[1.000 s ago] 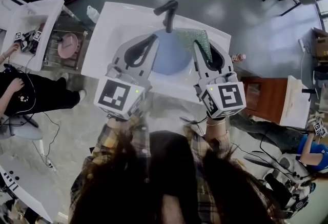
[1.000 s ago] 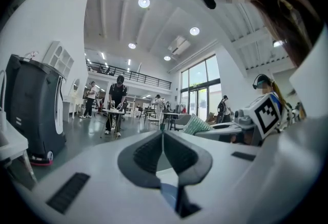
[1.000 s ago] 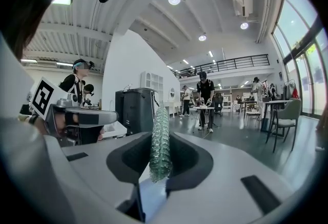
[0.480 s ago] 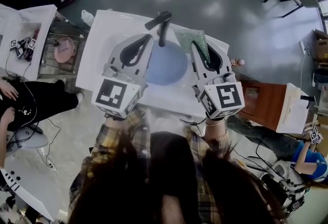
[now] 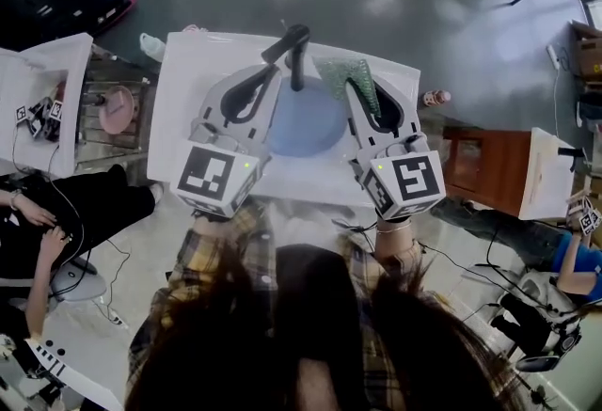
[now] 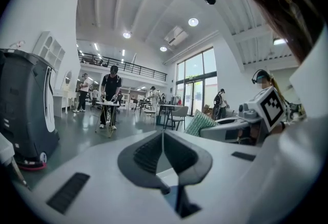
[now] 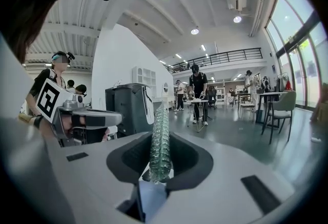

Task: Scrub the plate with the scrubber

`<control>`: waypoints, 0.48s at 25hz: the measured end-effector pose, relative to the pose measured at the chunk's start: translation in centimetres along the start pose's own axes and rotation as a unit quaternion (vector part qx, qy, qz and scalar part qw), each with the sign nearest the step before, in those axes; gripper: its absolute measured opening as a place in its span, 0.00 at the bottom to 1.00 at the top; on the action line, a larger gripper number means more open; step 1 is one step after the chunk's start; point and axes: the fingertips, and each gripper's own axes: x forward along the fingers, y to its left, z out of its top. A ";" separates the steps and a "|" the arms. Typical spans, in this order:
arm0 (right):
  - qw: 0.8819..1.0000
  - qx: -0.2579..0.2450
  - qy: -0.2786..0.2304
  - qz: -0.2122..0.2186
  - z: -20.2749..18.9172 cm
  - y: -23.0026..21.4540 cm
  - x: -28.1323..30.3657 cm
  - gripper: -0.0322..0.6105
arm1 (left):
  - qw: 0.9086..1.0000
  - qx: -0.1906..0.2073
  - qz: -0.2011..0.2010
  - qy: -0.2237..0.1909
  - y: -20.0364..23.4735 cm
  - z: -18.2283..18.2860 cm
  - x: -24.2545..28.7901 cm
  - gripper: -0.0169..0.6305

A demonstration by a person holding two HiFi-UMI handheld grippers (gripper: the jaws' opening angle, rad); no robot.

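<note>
Two grippers flank a round blue plate (image 5: 306,122) on the white counter (image 5: 188,71).
Right gripper (image 5: 356,89) clamps a green textured scrubber (image 5: 343,72); left gripper (image 5: 273,72) has its jaws together.

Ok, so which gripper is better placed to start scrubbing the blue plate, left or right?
Right, most likely. The right gripper is clamped on the green scrubber, held by the right rim of the blue plate. The left gripper has its jaws together and carries no scrubber.
</note>
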 end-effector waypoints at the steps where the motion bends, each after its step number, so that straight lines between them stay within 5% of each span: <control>1: 1.000 0.002 0.002 -0.003 -0.1 0.0 0.0 0.20 | 1.000 0.001 -0.004 0.003 0.0 -0.1 0.2 0.06; 12: 0.999 0.009 0.024 -0.028 -1.9 -0.5 0.4 0.20 | 0.999 0.002 -0.035 0.023 0.7 -2.8 1.4 0.06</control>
